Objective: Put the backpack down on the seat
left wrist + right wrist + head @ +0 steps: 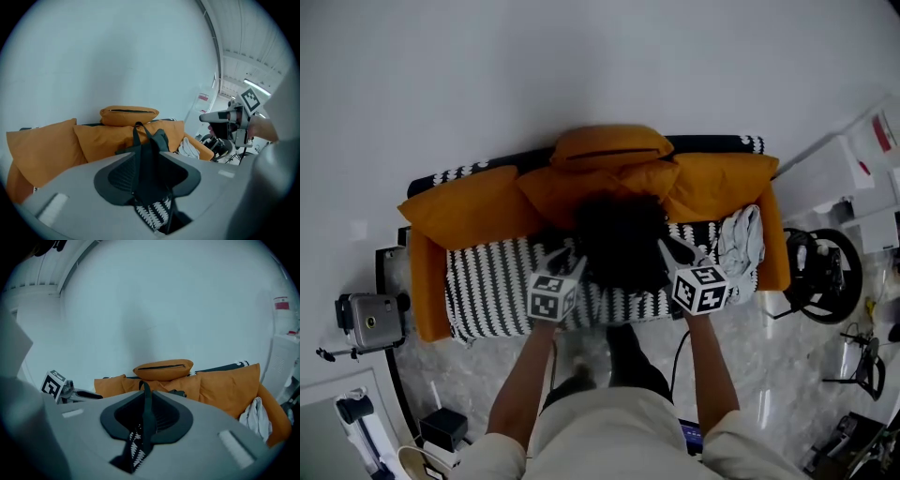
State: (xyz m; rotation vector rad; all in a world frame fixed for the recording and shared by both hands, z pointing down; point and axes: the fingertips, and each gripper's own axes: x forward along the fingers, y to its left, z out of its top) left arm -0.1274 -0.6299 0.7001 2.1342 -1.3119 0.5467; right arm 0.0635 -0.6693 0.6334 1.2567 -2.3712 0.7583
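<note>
The black backpack (619,239) hangs over the striped sofa seat (487,281), in front of the orange cushions (469,211). My left gripper (566,257) is at its left side and my right gripper (674,251) at its right. In the left gripper view, dark backpack fabric (150,145) fills the gap of the left gripper (150,176), which is shut on it. In the right gripper view, a thin black strap (146,401) runs up through the narrow gap of the right gripper (146,422), which is shut on it. The backpack's underside is hidden.
A small orange pillow (609,145) lies on the sofa back. A white cloth (741,239) is bunched at the seat's right end. A camera on a stand (370,319) is left of the sofa; a black wheel-shaped device (825,272) and white cabinets (853,159) are to the right.
</note>
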